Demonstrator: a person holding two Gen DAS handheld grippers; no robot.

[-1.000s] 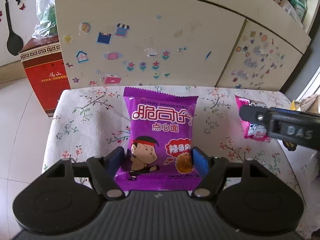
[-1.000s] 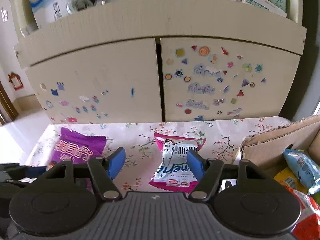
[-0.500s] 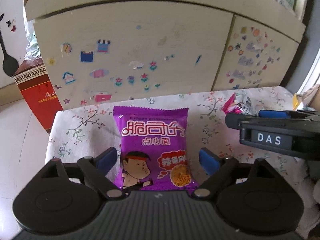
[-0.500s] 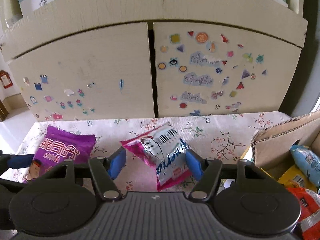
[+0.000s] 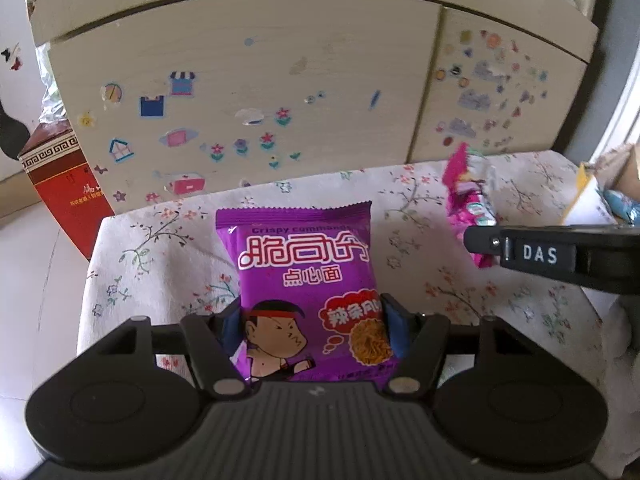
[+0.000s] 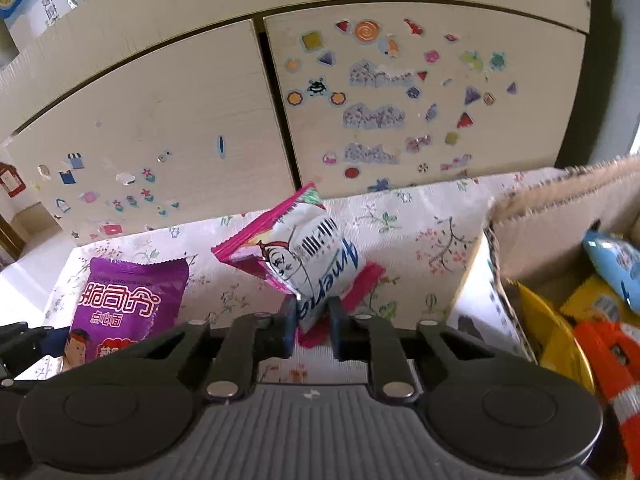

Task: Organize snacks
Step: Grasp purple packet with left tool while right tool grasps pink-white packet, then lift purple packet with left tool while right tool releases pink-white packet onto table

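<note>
A floral-clothed table carries a purple snack packet and cardboard box.

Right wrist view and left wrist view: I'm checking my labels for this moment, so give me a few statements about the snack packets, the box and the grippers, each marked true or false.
1. The right gripper is shut on the pink and white packet. True.
2. The purple packet sits inside the cardboard box. False: it lies on the flowered cloth, between the closing pads of the left gripper.
3. The cardboard box is empty. False: a blue packet and yellow and orange ones lie in it.
4. The pink and white packet lies flat on the cloth. False: it is crumpled and tilted up in the right gripper.
5. The cupboard doors behind carry stickers. True.
</note>
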